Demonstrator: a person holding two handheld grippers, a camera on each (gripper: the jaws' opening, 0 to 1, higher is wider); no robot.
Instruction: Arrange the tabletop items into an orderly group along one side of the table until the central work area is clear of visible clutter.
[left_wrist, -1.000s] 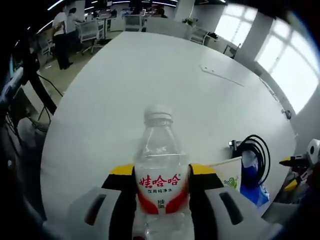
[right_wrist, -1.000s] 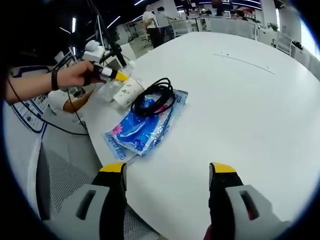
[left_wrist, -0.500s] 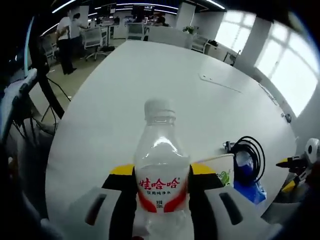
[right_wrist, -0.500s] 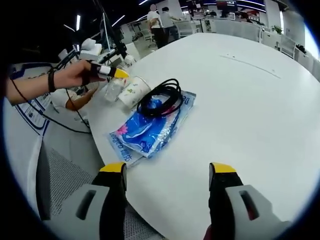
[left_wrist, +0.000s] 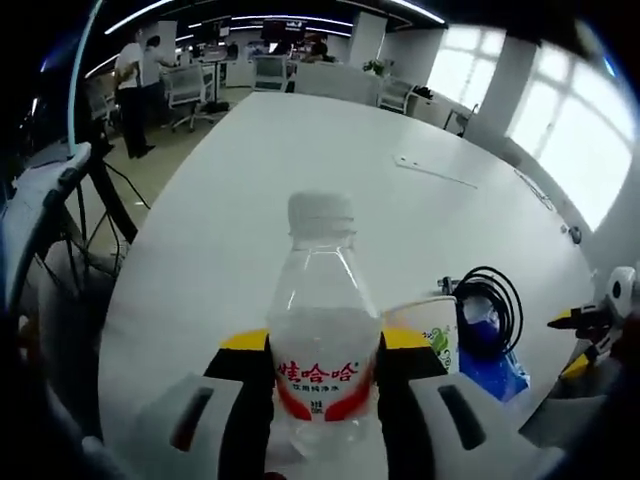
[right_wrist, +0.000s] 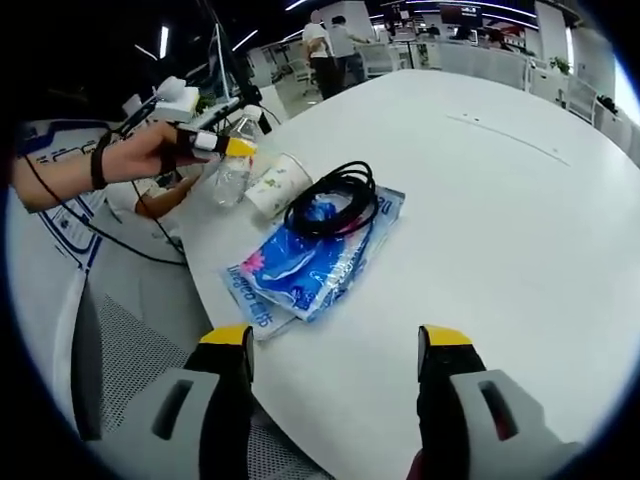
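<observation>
In the left gripper view, my left hand-held gripper (left_wrist: 322, 375) is pinching a clear plastic water bottle with a white cap and a red label (left_wrist: 320, 350) between its two jaws. The bottle stands upright, its long axis running up the middle of the frame, and its lower part is low in the picture near the close edge of the white round worktop (left_wrist: 300, 170). Just to the right of the bottle in this view stands a white paper cup with a green print (left_wrist: 432, 335), and further right lie a coil of black cable (left_wrist: 492, 305) and a flat blue plastic packet (left_wrist: 492, 365).

In the right gripper view, my right hand-held gripper (right_wrist: 335, 390) is spread and holds nothing; its jaws rise at the bottom of the frame above bare worktop. From there the packet with the cable on top is in the middle left, and the cup and the bottle are in the upper left, where my left hand-held gripper comes in from the left side.

I judge the group is forming along this near edge, so the bottle should go down just beside the cup; the left hand is clearly the nearer one for this.

The worktop is smooth and mostly bare. The room is an open office with chairs, large windows and people standing far away.
</observation>
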